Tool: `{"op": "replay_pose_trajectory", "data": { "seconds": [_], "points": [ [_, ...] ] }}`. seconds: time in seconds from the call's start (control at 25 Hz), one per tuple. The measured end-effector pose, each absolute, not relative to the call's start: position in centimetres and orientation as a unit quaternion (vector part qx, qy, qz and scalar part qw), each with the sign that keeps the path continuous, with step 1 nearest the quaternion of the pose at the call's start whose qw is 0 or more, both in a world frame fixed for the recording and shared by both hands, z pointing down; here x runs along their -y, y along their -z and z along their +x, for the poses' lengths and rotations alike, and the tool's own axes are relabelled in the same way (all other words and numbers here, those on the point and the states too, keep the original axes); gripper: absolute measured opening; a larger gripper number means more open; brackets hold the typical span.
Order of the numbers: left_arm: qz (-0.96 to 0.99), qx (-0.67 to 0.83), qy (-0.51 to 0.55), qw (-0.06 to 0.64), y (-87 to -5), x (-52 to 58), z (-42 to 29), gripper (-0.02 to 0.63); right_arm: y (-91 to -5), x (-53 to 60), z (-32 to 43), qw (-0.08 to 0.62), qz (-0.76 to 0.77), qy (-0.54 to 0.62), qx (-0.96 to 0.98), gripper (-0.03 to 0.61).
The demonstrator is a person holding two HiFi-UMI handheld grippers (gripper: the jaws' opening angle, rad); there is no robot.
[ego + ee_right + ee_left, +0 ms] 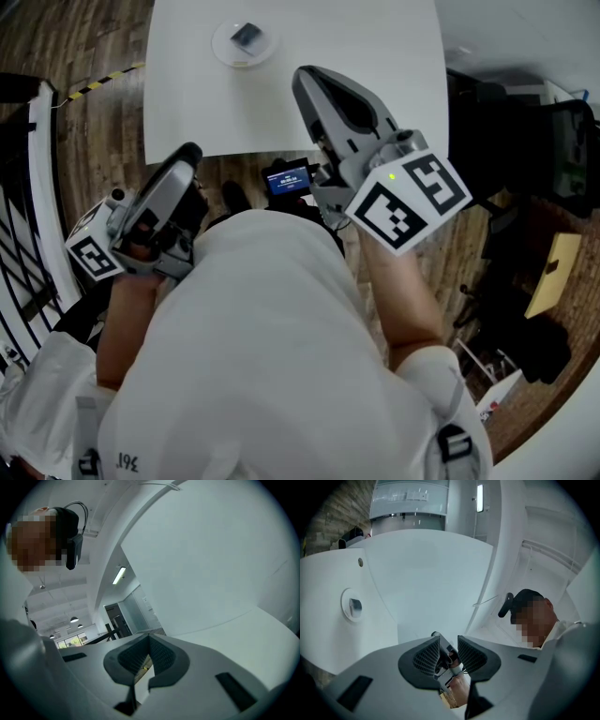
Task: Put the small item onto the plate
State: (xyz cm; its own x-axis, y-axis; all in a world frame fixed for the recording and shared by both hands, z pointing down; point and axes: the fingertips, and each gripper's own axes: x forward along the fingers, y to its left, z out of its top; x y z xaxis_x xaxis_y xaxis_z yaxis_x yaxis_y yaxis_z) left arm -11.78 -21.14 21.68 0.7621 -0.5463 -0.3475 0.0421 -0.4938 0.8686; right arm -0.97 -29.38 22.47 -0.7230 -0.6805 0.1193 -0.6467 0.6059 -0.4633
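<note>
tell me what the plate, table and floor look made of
Plate: pale, glossy, perhaps glass or ceramic; its rim catches light.
Table: smooth matte white, likely laminate; no grain shows.
Floor: wood or wood-look planks, brown with visible grain and seams.

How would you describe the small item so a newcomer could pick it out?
Look at the white table; near its far edge, left of centre in the head view, sits a round white plate. The small item lies on that plate: a dark, squarish piece, alone against white.
</note>
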Motion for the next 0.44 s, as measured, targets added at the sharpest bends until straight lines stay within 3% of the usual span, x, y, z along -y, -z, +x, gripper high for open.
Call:
{"op": "replay_pose_trajectory", "data": {
  "seconds": [0.44],
  "points": [
    [0.808,0.156,0.308,0.478,-21.63,21.5,-12.4,0.115,-22.55,30.05,-1.56,0.032,-0.371,0.241,-0.896,0.0]
  ]
}}
